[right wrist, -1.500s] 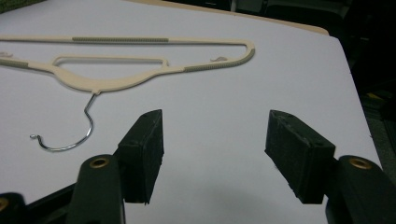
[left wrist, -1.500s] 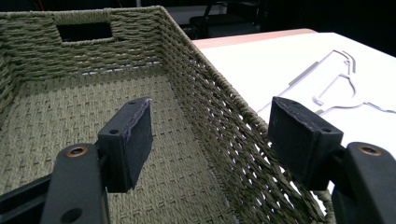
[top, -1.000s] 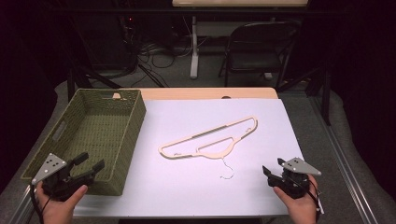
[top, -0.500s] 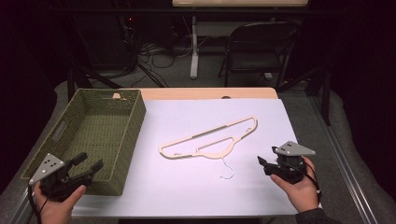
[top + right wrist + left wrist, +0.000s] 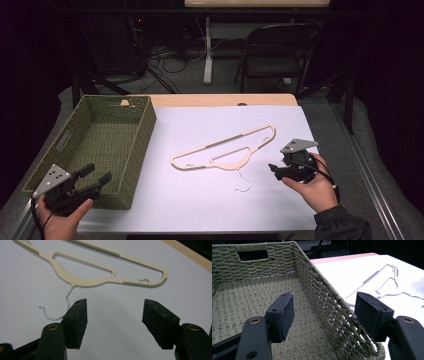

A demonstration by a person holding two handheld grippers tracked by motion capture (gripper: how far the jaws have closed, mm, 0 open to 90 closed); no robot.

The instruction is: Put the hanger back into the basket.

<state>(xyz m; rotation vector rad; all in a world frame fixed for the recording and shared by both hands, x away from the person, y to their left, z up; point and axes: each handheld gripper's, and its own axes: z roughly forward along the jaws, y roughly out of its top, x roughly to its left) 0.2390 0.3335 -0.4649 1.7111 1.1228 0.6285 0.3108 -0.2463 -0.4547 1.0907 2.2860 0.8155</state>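
cream hanger (image 5: 223, 150), no readable writing; green basket (image 5: 131, 165)

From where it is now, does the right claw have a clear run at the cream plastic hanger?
Probably yes. The right claw stands open beside the cream plastic hanger on the white sheet, nothing lying between them; the wire hook sits just ahead of its left jaw.

Bright overhead light on the table (surroundings dark); soft shadows, sharp focus.
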